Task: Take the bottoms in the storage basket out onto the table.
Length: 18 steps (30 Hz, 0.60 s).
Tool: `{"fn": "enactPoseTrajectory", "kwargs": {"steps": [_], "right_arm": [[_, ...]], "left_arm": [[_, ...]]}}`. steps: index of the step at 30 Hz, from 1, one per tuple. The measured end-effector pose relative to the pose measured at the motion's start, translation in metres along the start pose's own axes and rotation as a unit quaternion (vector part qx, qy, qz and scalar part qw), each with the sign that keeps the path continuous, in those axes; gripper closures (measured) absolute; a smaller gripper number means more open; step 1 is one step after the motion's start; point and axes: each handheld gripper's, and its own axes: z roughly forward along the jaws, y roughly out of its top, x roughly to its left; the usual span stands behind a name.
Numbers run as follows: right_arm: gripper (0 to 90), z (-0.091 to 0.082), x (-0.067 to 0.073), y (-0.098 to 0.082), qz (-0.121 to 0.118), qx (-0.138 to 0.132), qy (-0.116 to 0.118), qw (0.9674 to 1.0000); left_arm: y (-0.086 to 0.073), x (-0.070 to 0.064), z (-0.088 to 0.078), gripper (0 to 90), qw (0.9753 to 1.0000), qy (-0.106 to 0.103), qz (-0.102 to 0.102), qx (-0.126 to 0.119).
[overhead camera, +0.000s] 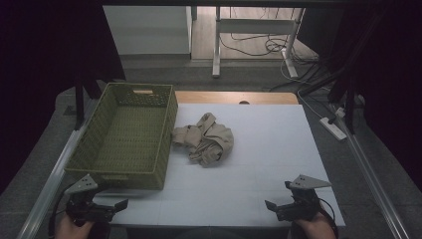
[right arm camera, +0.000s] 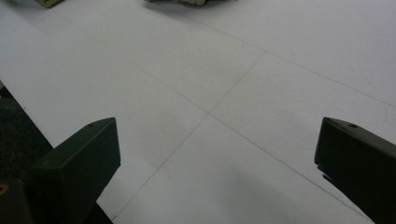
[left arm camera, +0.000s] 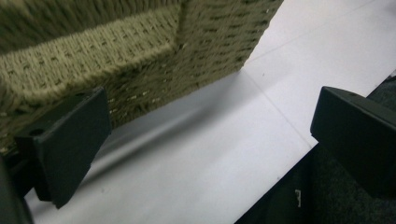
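High view: both grippers' fingers apart, crumpled cloth (overhead camera: 204,140) beside basket (overhead camera: 164,142).

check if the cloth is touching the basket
Cannot tell. In the high view the cloth reaches right up to the basket wall, but neither contact nor gap shows plainly.

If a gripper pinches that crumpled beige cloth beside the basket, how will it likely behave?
The beige cloth lies in soft bunched folds, so it is probably floppy and would drape and unfurl when lifted. It looks light. Pushed, it would likely bunch rather than slide whole across the white table, possibly against the basket.
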Motion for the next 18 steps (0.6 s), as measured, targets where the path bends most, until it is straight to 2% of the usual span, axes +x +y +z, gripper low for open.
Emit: {"fn": "enactPoseTrajectory", "kwargs": {"steps": [5, 7, 14, 18], "right_arm": [[0.7, 0.0001, 0.0002, 0.0001, -0.001, 0.0, -0.001, 1.0], [0.7, 0.0001, 0.0003, 0.0002, -0.001, 0.0, -0.001, 1.0], [0.7, 0.0004, 0.0008, 0.0003, -0.001, 0.0, -0.002, 1.0], [0.7, 0.0008, 0.0011, 0.0003, -0.004, 0.003, -0.004, 1.0]], "left_arm": [[-0.0038, 0.0013, 0.0003, 0.0, 0.9999, 0.002, -0.001, 0.012], [-0.0046, 0.0012, -0.0008, 0.0, 1.0, 0.002, -0.001, 0.009], [-0.0074, 0.0008, -0.0014, 0.0, 0.9995, 0.008, -0.004, 0.029], [-0.0069, 0.0022, -0.0013, 0.0, 0.9996, 0.004, -0.01, 0.026]]}}
